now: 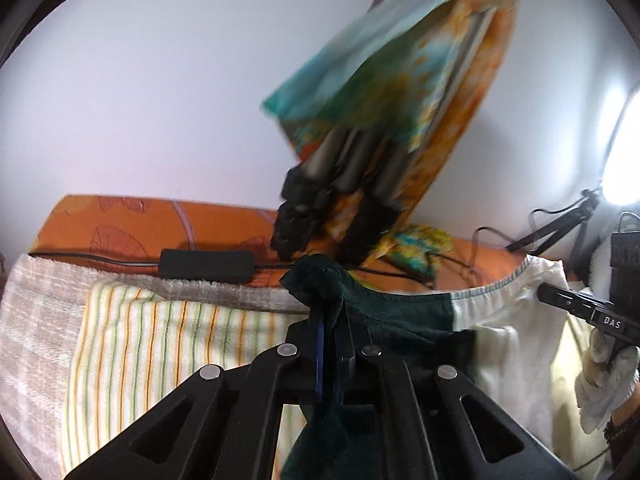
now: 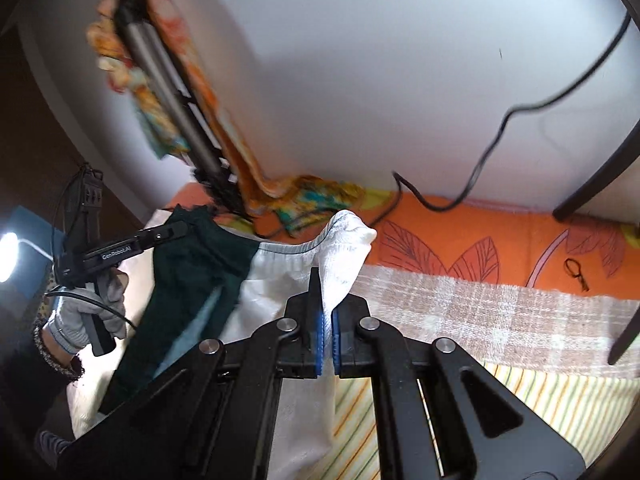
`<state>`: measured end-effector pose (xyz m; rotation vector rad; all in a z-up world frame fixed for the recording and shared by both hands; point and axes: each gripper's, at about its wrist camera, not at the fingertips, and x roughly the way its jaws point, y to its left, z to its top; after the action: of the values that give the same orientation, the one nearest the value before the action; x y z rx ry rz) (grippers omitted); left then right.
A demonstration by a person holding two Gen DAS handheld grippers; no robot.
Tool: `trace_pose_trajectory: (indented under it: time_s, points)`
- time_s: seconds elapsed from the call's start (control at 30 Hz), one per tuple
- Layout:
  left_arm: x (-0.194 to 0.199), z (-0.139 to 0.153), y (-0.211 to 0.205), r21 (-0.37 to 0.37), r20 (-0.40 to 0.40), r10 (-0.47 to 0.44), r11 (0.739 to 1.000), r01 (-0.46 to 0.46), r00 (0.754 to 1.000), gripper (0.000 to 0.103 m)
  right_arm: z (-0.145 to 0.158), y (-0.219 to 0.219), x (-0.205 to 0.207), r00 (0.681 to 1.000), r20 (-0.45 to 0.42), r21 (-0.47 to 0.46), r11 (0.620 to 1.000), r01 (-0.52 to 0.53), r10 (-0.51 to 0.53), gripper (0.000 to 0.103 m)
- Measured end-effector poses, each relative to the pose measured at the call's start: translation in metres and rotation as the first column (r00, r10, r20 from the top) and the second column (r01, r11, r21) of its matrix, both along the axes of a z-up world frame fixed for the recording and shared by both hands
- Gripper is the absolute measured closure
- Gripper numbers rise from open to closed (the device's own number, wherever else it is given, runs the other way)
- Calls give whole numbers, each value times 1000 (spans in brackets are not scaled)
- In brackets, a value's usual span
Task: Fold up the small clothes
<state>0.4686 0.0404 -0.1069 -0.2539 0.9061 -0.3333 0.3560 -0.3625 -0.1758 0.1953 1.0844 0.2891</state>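
Garment [image 1: 404, 312], dark green and white, hangs stretched between my two tongs above the striped towel [image 1: 132, 340]. Left wrist view: my left gripper [image 1: 330, 320] is clamped on the green corner (fabric bunched over the tips). Right wrist view: my right gripper [image 2: 326, 312] pinches the white corner; gloved left hand [image 2: 86, 312] visible.

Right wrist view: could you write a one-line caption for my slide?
Right tool pinches the white corner of a green-and-white garment; left tool holds the green corner.
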Motion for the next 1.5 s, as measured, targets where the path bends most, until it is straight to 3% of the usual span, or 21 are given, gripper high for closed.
trace_pose_trajectory:
  time_s: [0.23, 0.47, 0.57, 0.77, 0.97, 1.2, 1.5]
  points:
    - [-37, 45, 6, -51, 51, -8, 999, 11, 999, 103, 43, 16, -31, 998, 53, 21, 999, -36, 35, 99]
    - [-93, 86, 11, -35, 95, -41, 998, 44, 995, 103, 80, 36, -82, 995, 85, 34, 998, -55, 52, 99]
    - [-125, 90, 18, -41, 106, -44, 998, 49, 993, 103, 90, 47, -110, 993, 89, 28, 997, -76, 73, 99]
    - [-188, 80, 22, -45, 93, -60, 997, 64, 994, 103, 96, 69, -172, 991, 80, 11, 994, -111, 110, 99]
    - [-248, 56, 20, -1, 37, -102, 995, 102, 994, 103, 73, 87, -234, 987, 29, -72, 985, -156, 159, 99]
    - [-296, 35, 17, 95, -6, -149, 984, 149, 989, 101, 56, 98, -266, 981, 6, -151, 970, -192, 195, 99]
    - [-339, 37, 24, 163, -23, -203, 965, 204, 979, 88, 65, 86, -299, 974, -13, -248, 943, -222, 226, 99]
